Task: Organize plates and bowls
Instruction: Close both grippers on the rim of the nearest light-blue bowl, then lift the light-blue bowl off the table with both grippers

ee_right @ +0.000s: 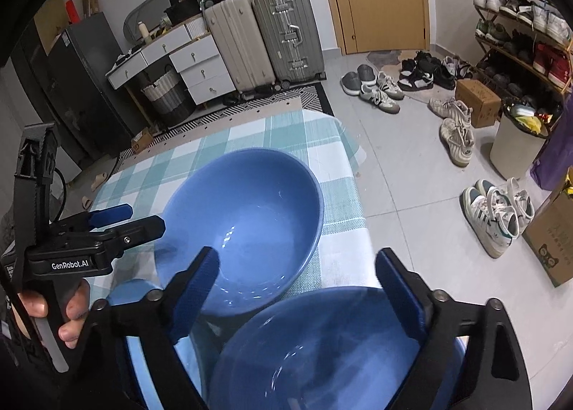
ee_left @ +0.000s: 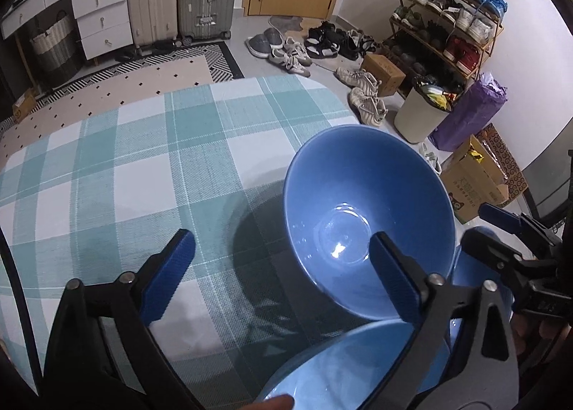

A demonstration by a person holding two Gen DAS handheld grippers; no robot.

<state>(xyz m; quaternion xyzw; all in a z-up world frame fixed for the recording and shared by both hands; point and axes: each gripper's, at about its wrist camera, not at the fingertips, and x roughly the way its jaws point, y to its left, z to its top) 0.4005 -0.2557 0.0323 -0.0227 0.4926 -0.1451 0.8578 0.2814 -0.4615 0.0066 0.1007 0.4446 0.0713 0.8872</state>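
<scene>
Far glossy blue ceramic bowl: stiff, slick, breakable; take by rim | left gripper jaws apart, empty | right gripper jaws apart, empty, over near blue bowl

A table covered in a teal-and-white checked cloth carries the dishes. A deep blue bowl sits just ahead of the left gripper's right finger. A second blue bowl lies beneath the right gripper, beside the first. A pale blue plate shows under that gripper's left finger.
</scene>
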